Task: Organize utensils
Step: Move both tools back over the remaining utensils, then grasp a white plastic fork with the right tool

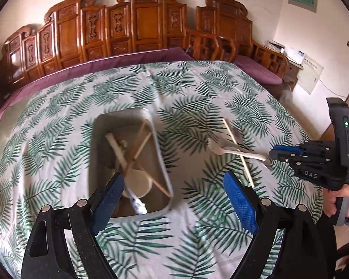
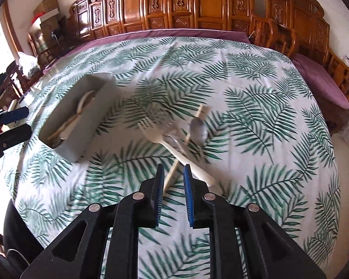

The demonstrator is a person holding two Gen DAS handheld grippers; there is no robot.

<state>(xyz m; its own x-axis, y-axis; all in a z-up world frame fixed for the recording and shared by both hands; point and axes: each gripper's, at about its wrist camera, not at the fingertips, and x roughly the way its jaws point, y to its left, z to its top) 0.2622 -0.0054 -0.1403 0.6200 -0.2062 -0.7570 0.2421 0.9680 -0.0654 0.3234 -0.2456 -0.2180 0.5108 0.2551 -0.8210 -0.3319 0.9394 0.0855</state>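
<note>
Carved brown wood along the top of both views: a long panelled bench back (image 1: 146,23), with a purple cushion (image 1: 104,62) running just below it. Spread across the middle, a white cloth (image 1: 197,88) printed with green fern leaves, covering the worktop. Left of centre in the left wrist view, a grey metal tray (image 1: 161,162), long side running up the frame; seen in the right wrist view at centre left, turned at an angle.

At the bottom of the left wrist view, the left tongs (image 1: 173,179), spread wide and holding nothing, blue pads either side of the tray's near end. At the right edge of that view, the right tongs (image 1: 271,157), held in a hand (image 1: 344,200), tip low at the end of the fork's handle. In the right wrist view, narrowly parted, with a slim gap between the pads and nothing clearly clamped.

Inside the tray, a white spoon (image 1: 138,183) lying under crossed wooden chopsticks (image 1: 159,186). Right of the tray, loose on the cloth, a small heap: a white fork (image 1: 230,151), a single chopstick (image 1: 246,169) and a metal spoon (image 2: 199,129), overlapping one another. Fork handle just right of the right pad in the right wrist view; chopstick end showing in the gap.
</note>
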